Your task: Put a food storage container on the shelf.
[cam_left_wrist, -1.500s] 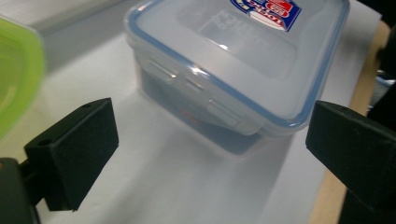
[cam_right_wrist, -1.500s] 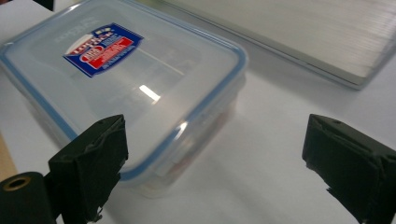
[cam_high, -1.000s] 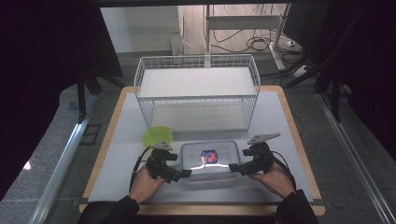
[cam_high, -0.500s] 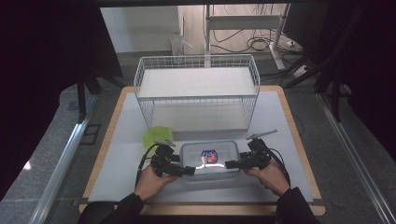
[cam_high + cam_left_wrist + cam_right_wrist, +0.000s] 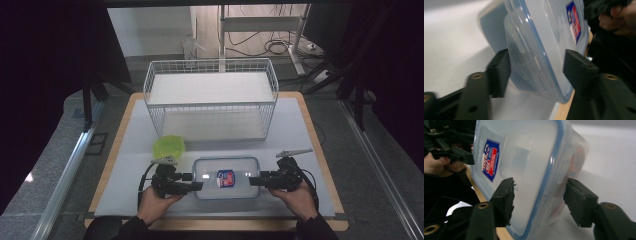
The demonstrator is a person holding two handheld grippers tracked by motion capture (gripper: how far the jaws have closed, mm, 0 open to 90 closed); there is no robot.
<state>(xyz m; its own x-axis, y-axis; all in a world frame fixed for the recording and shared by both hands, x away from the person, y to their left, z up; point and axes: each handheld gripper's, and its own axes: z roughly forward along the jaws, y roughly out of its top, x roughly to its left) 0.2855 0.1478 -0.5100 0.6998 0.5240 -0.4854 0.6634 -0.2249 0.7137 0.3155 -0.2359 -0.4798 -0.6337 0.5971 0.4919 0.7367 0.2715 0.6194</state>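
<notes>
At desk's near edge, lidded plastic container (image 5: 226,178) sits between hands. Left claw (image 5: 196,186) and right claw (image 5: 255,181) moved inward, jaws just closing over end latches, not yet clamped; lift likely next.

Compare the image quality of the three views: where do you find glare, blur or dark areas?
High view: both side margins are nearly black, and a small glare spot sits on the container's lid. Left gripper view: the near jaws and the container are soft with blur, and the far hand is smeared. Right gripper view: sharper, with the label readable as a red and blue patch, and a deep shadow at lower left.
</notes>
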